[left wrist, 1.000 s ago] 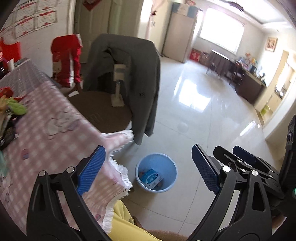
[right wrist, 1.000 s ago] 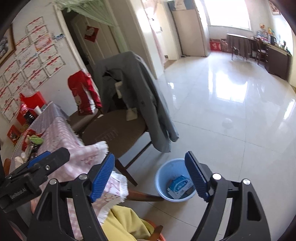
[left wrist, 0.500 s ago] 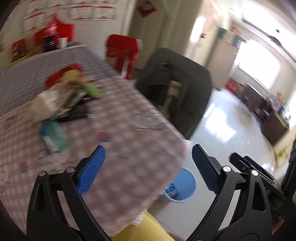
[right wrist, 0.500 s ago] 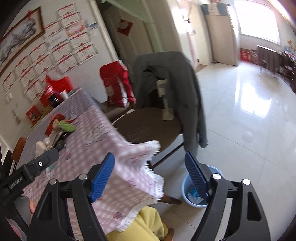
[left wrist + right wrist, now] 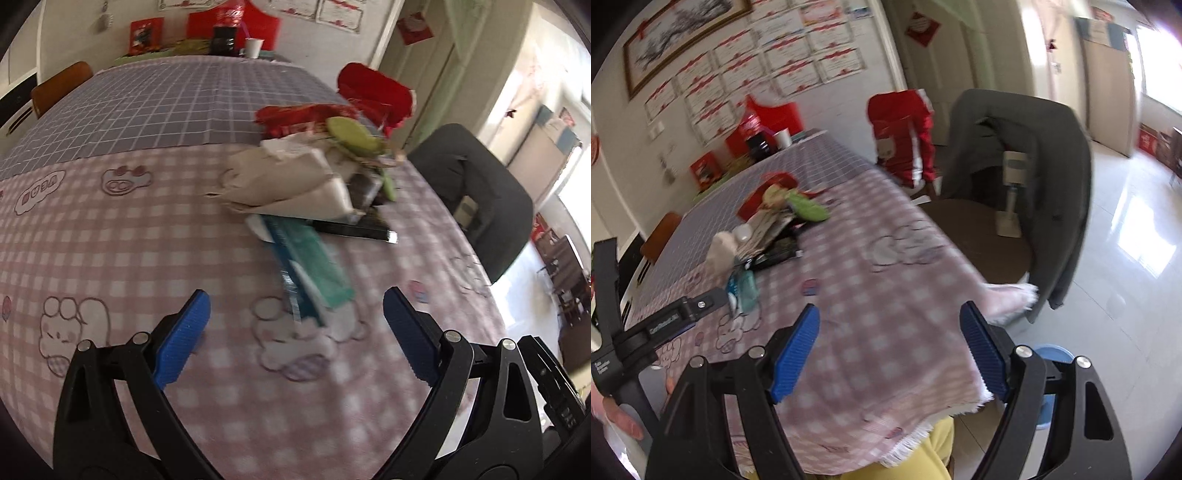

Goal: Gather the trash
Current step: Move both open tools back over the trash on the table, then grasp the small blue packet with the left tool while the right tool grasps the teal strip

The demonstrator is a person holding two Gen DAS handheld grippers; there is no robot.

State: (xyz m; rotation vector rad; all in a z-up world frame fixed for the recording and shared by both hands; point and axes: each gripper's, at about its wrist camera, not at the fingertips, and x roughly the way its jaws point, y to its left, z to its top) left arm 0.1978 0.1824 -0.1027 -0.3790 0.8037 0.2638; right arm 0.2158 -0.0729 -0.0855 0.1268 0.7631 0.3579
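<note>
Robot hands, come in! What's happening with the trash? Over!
Left claw open, empty. Right claw open, empty. Trash pile on the table, untouched. Blue bin on floor. Nothing blocking.

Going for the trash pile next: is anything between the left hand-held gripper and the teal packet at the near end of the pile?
Nothing visible. The left hand-held gripper is open over bare tablecloth, and the teal packet lies just ahead of its fingertips, nearest of the pile.

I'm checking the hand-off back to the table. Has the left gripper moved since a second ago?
Yes. The left gripper has swung from over the round blue plastic bin on the floor to above the pink checked tablecloth.
</note>
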